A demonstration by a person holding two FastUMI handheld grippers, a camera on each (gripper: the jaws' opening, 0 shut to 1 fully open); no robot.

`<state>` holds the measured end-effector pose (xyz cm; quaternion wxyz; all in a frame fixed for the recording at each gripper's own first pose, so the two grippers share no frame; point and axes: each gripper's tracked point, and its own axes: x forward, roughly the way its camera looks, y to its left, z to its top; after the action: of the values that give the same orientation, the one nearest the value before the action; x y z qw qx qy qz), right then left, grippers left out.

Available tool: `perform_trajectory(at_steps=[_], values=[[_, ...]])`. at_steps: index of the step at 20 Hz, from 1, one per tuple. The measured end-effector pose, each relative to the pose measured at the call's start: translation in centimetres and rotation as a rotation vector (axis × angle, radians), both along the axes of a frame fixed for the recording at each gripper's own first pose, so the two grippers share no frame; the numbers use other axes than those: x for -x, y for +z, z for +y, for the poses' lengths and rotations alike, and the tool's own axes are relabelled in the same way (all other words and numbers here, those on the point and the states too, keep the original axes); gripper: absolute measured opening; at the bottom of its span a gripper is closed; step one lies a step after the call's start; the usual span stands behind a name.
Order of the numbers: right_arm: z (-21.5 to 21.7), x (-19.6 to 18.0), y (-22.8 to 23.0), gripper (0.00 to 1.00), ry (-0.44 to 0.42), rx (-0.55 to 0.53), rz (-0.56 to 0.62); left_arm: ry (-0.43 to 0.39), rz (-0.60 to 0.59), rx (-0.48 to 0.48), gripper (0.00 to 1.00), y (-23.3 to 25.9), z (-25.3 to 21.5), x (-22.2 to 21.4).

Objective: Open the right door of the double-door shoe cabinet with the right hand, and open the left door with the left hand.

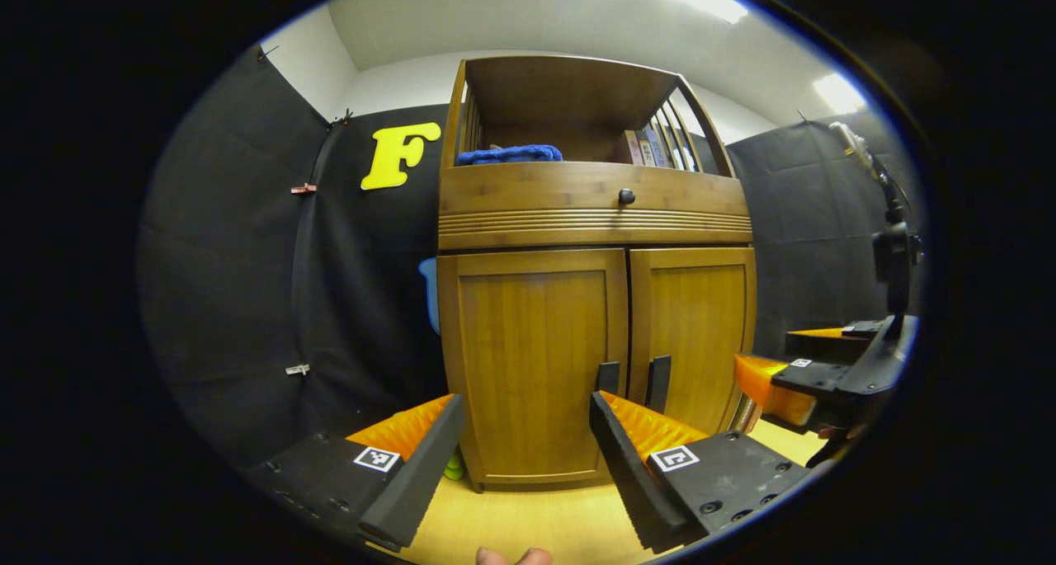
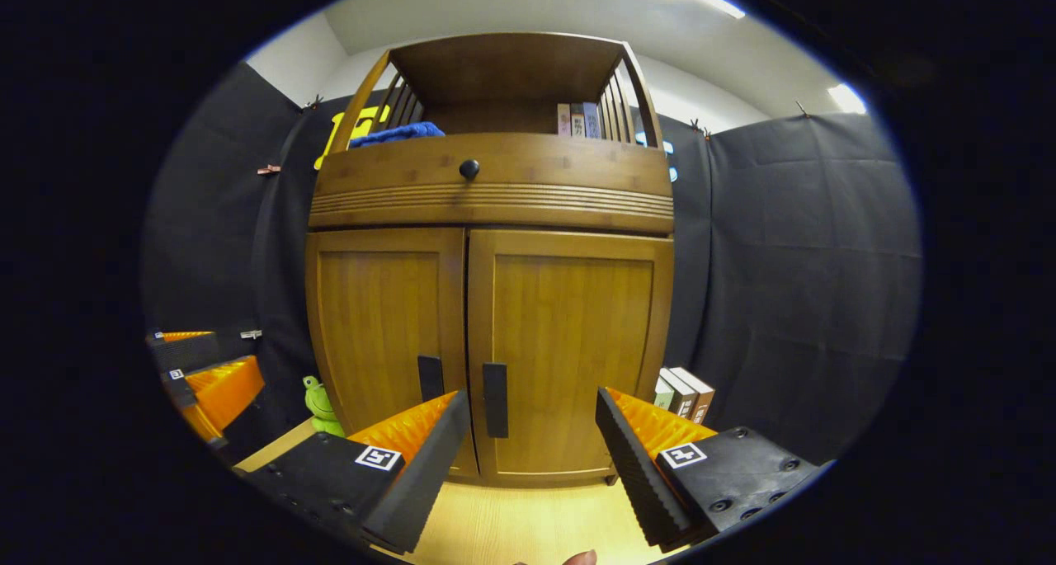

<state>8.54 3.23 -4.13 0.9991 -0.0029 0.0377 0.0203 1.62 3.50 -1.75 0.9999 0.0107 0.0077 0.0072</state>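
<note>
In the left gripper view, the left gripper (image 1: 526, 433) sat at the bottom of the frame with its jaws released and spread wide, holding nothing, aimed at the shoe cabinet (image 1: 594, 210) that filled the middle of the frame. The left door (image 1: 532, 359) stood shut at centre, framed between the two fingers, and the right door (image 1: 693, 334) stood shut just to the right of it. The two dark vertical handles, the left handle (image 1: 608, 377) and the right handle (image 1: 658, 382), sat side by side near the seam low on the doors, just above the tip of the finger on the right of the frame, apart from it. A drawer front with a dark knob (image 1: 626, 195) ran above the doors, and on the open shelf over it lay a blue cloth (image 1: 510, 154) at the left and some books (image 1: 648, 147) at the right. The right gripper (image 1: 792, 375) showed at the right edge, level with the lower part of the right door and clear of it. In the right gripper view, the right gripper (image 2: 532, 433) lay at the bottom, jaws likewise released and empty, with the right door (image 2: 573, 342) closed at centre and its handle (image 2: 495, 400) just right of the tip of the finger on the left of the frame. The left door (image 2: 384, 326) was closed beside it. A green frog toy (image 2: 318, 404) stood at the lower left of the cabinet, small boxes (image 2: 683, 392) at its lower right, and the left gripper (image 2: 210, 383) showed at the left edge.
</note>
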Motion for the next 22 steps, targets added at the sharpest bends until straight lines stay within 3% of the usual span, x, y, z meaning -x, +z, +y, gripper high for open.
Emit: perform_trajectory(at_steps=[3, 13, 16, 18, 19, 21, 22], values=[[1.2, -3.0, -2.2, 0.98, 0.015, -0.028, 0.04, 0.003, 0.015, 0.001, 0.92, -1.0, 0.8, -0.4], [4.1, -13.0, -7.6, 0.98, 0.028, -0.037, 0.105, 0.008, 0.038, 0.006, 0.94, -2.6, 3.5, -1.5], [4.3, -14.4, -9.4, 0.84, 0.015, -0.046, 0.152, 0.018, 0.046, 0.014, 0.94, -2.9, 4.6, -1.8], [4.8, -15.1, -10.1, 0.6, 0.024, -0.085, 0.166, 0.032, 0.059, 0.019, 0.92, -3.4, 5.4, -2.1], [5.0, -15.7, -10.5, 0.52, 0.022, -0.089, 0.174, 0.04, 0.065, 0.021, 0.94, -3.7, 5.9, -2.1], [5.3, -16.6, -11.0, 0.5, 0.011, -0.086, 0.194, 0.056, 0.073, 0.027, 0.94, -3.9, 6.6, -2.0], [5.0, -16.0, -10.9, 0.43, 0.004, -0.075, 0.177, 0.063, 0.074, 0.028, 0.94, -3.8, 6.8, -1.9]])
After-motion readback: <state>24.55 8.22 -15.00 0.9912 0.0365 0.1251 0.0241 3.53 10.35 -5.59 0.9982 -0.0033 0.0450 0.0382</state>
